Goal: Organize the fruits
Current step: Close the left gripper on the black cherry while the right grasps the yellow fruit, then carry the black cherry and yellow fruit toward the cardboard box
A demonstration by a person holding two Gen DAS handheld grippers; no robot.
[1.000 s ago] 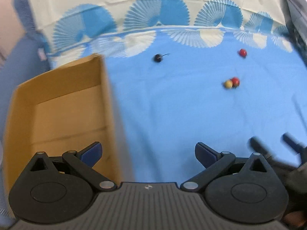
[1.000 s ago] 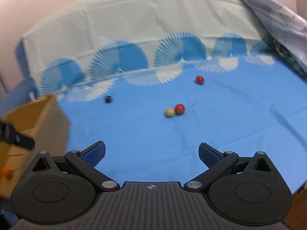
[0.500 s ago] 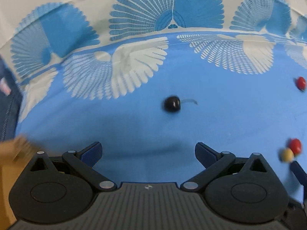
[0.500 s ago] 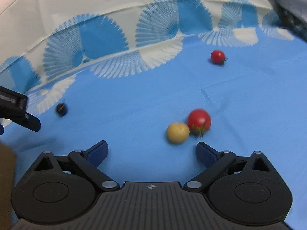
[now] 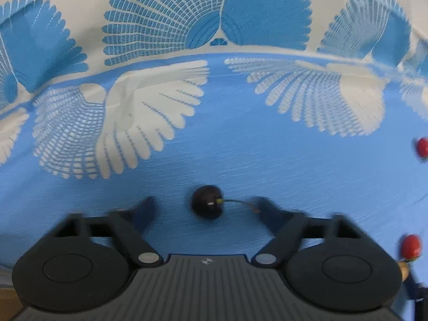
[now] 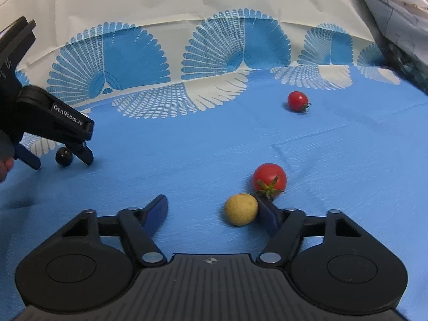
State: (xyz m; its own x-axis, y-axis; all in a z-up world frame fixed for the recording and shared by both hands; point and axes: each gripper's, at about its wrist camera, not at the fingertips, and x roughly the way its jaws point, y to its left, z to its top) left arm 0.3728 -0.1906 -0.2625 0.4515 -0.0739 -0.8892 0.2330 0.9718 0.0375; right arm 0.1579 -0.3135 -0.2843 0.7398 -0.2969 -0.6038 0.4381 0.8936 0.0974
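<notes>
A small, round, near-black cherry [image 5: 207, 202] with a thin green stem pointing to its right lies on the blue cloth-covered surface [image 5: 294, 165], well apart from the other fruits. A larger glossy red cherry tomato [image 6: 269, 177] with a green star-shaped calyx facing forward lies near the middle of the blue area, its calyx side touching or just beside a round, matte, yellowish-tan fruit [image 6: 241, 209] that sits slightly nearer and to its left. A second, smaller red cherry tomato [image 6: 297, 101] lies alone farther back, close to the white fan pattern, its green calyx turned to the right.
</notes>
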